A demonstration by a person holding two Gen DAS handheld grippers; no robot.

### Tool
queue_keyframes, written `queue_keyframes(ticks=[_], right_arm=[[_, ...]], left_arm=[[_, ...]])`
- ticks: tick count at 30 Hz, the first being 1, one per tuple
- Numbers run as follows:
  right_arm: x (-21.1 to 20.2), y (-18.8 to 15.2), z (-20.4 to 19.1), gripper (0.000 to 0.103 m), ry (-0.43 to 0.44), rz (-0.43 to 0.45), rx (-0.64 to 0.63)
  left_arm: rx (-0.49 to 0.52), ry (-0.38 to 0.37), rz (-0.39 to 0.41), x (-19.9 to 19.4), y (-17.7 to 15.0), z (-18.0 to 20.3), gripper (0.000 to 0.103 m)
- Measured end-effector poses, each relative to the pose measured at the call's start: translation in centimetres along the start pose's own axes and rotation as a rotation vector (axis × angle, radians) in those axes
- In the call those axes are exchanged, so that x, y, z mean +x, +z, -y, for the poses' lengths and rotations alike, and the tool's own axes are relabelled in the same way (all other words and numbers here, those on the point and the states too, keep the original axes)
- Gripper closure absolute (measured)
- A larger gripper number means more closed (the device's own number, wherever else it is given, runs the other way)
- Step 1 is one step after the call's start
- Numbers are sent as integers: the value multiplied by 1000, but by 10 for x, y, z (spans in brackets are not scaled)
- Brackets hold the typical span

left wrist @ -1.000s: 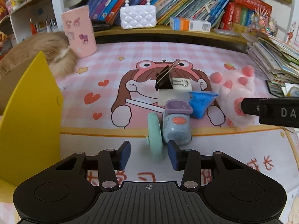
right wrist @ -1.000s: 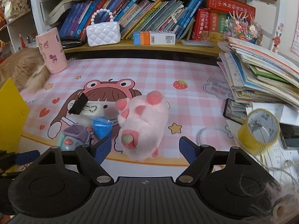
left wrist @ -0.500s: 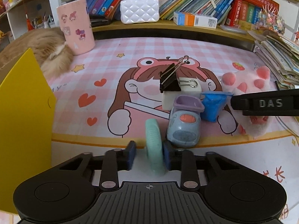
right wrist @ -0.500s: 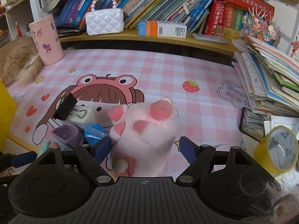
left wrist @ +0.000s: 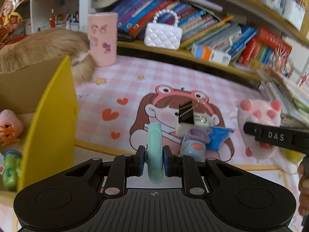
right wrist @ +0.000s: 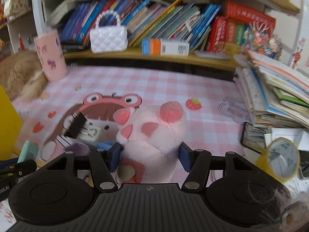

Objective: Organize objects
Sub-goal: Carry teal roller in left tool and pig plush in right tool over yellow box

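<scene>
My left gripper is shut on a mint green ribbed ring, held upright and clear of the pink checked mat. My right gripper has its jaws closing on a pink plush paw, and both blue pads press its sides. In the left wrist view that paw sits at the right with a black finger of the right gripper across it. A black binder clip on a white block, a small blue toy and a blue wrapper lie between the two grippers.
A yellow-sided cardboard box with toys inside stands at the left. A furry orange animal and a pink cup are behind it. A leaning stack of books and a yellow tape roll fill the right side. A shelf holds a white purse.
My left gripper closed on the mint ring and lifted it off the mat. My right gripper moved forward around the plush paw and its jaws narrowed onto it.
</scene>
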State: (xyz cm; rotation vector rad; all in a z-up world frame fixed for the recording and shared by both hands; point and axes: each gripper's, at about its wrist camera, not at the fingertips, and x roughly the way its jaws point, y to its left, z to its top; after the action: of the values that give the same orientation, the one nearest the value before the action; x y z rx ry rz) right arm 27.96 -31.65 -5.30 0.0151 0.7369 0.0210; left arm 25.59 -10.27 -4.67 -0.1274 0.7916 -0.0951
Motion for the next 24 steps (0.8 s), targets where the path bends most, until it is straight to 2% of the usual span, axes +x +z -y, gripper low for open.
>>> queue_keyframes(ticks=[6,13,24], right_arm=[[-30,-10,-8,46,10,-11,61],[-55,-40,-38,46,36,-47,31],[-99,-70,-94,46,89,-41,-21]], left_arm=[[-11,-30,16,-25,-8,-9,85],[-12,-67,25,-56,-27,-22,85],[-35,-56,35,-100,-57,-65,85]])
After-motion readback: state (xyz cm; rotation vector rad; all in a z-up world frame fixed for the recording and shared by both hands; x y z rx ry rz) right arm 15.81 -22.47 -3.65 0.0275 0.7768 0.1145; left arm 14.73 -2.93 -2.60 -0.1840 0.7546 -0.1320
